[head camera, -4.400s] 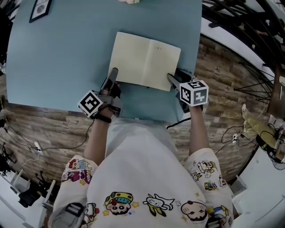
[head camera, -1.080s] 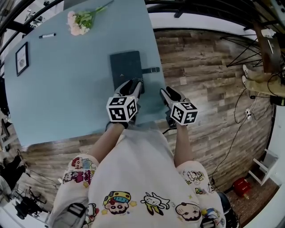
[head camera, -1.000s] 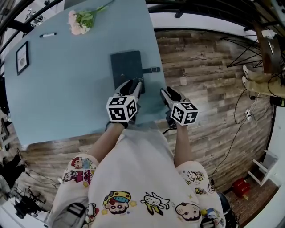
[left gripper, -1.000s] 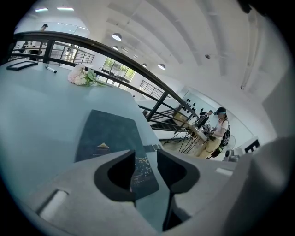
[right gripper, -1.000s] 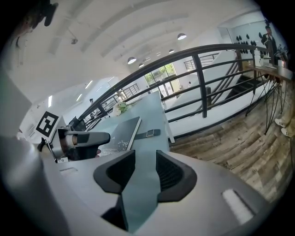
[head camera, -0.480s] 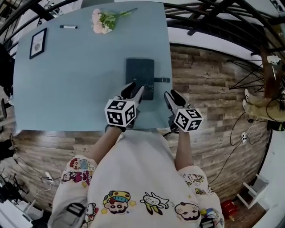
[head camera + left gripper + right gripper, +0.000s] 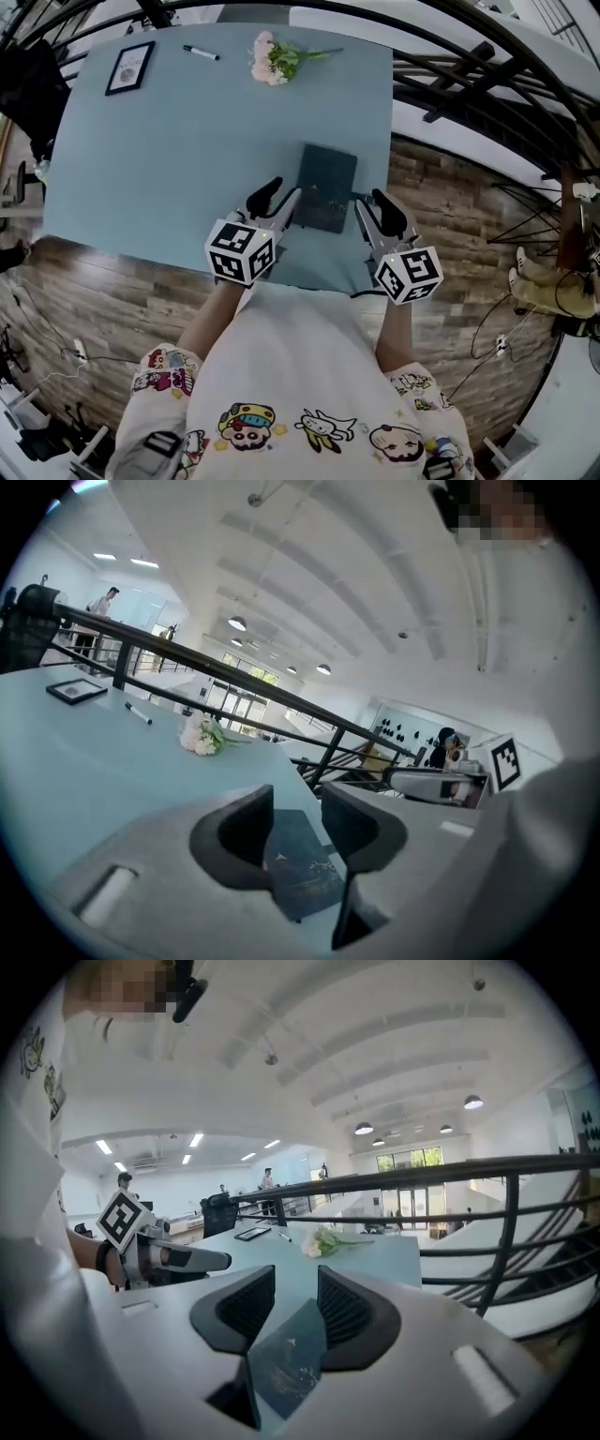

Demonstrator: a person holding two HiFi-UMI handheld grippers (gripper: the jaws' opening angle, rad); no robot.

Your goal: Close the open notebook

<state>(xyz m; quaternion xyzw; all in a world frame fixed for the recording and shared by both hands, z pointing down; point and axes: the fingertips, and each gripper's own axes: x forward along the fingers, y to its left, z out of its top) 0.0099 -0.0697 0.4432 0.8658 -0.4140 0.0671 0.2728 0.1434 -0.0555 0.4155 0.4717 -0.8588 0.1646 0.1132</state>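
Hovering near the closed notebook (image 7: 326, 186) on the table (image 7: 169, 141), your left gripper (image 7: 284, 190) and right gripper (image 7: 371, 202) both have jaws apart, gripping nothing.

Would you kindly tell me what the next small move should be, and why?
Probably just draw both tools back and rest: the notebook already lies shut, dark cover up, on the table, and the left tool and right tool hover by its near edge, jaws apart, gripping nothing.
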